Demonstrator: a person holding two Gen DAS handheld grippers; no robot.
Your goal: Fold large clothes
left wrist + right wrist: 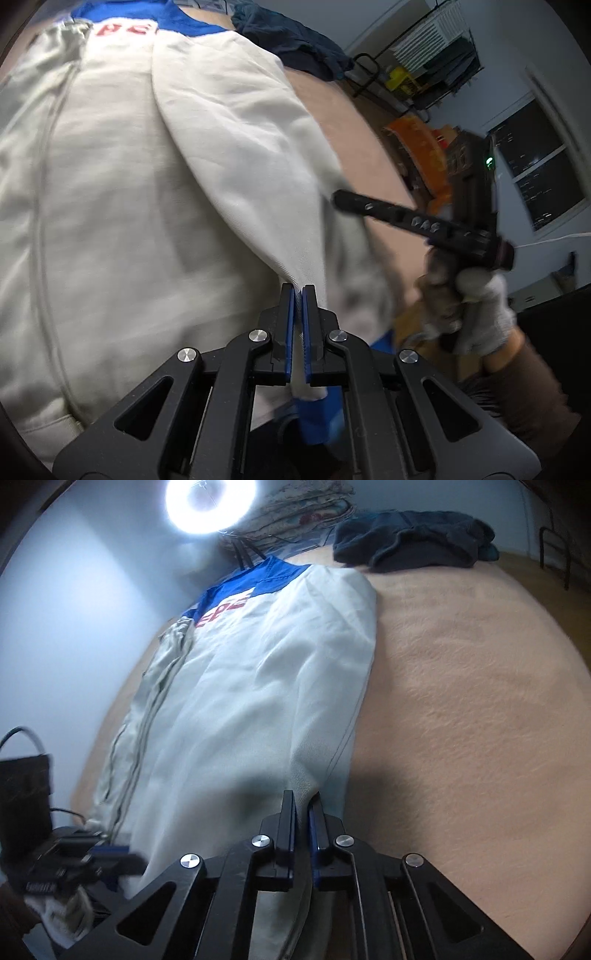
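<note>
A white jacket point(122, 192) with a blue yoke and red letters lies lengthwise on a peach blanket point(461, 701). One sleeve point(236, 155) lies across the body and narrows toward my left gripper point(298, 290). That gripper is shut on the sleeve's end, with the blue cuff point(317, 417) hanging just behind the pads. In the right wrist view, my right gripper point(303, 797) is shut on a raised fold of the jacket point(258, 686) near its lower right edge. A gloved hand point(476, 310) holds the right gripper point(340, 197) to the right of the sleeve. The left gripper point(125, 854) shows at the lower left.
A pile of dark blue clothes point(413, 542) lies on the far end of the blanket, with folded patterned bedding point(306, 513) behind it. A ring light point(210, 498) glares at the top. A wire shelf point(436, 48), orange items point(421, 147) and a window point(539, 177) stand to the right.
</note>
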